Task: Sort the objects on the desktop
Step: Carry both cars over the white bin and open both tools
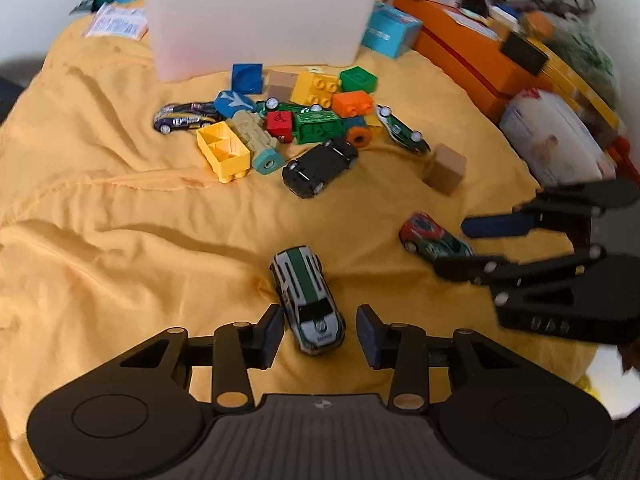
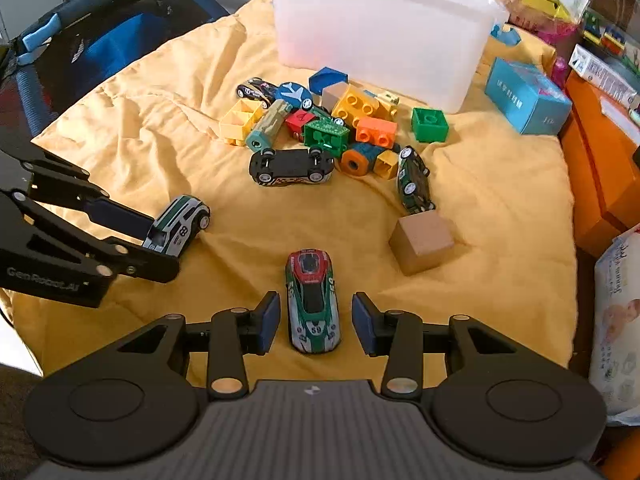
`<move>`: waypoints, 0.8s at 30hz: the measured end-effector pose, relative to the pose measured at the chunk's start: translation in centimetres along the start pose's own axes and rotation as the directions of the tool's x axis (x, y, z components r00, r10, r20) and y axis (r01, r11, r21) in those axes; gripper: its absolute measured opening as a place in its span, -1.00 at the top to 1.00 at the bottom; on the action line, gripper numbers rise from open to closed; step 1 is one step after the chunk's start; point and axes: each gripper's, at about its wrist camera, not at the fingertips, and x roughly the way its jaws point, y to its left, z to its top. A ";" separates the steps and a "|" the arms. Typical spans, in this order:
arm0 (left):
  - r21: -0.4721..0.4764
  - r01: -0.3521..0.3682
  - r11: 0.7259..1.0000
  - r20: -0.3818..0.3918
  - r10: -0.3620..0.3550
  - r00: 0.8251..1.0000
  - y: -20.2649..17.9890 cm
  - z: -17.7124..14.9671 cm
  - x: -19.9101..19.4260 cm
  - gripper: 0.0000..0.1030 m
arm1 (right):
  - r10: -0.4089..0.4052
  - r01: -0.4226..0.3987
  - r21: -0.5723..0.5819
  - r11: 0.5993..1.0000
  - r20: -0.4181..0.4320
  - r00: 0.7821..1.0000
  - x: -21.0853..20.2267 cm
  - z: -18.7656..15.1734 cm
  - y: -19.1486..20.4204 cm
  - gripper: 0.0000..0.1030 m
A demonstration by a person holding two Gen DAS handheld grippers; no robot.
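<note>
A white-and-green toy car (image 1: 308, 300) lies on the yellow cloth (image 1: 120, 240) between the fingers of my left gripper (image 1: 320, 334). The jaws are open, with a gap showing on the car's right side. In the right wrist view that same car (image 2: 178, 226) sits at the tips of the left gripper (image 2: 156, 240). A red-and-green toy car (image 2: 314, 304) lies lengthwise between the fingers of my right gripper (image 2: 316, 322), which is open with cloth showing on both sides. The left wrist view shows this car (image 1: 432, 236) at the right gripper (image 1: 468, 246).
A translucent white bin (image 2: 380, 28) stands at the back. In front of it lies a pile of blocks and toy cars (image 2: 320, 132), with an overturned black car (image 2: 290, 166). A wooden cube (image 2: 422, 242) sits right of centre. A blue box (image 2: 526, 98), orange boxes (image 1: 472, 56) and a wipes pack (image 2: 618, 340) line the right.
</note>
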 end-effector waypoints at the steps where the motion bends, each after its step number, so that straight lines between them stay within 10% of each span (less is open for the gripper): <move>1: -0.013 0.000 1.000 -0.006 0.000 1.000 0.1 0.1 0.3 0.15 | -0.004 0.004 0.009 1.000 -0.007 1.000 0.3 0.1 0.0 0.15; 14: 0.013 -0.007 1.000 0.098 0.005 0.995 1.3 2.1 -3.0 0.36 | -0.023 0.022 0.017 1.000 0.068 0.997 -1.4 1.9 -0.4 0.36; 24: 0.027 -0.040 0.999 0.353 0.028 0.935 4.1 12.1 -7.5 0.36 | -0.138 0.132 0.042 0.990 0.323 0.936 -4.1 11.1 -4.3 0.36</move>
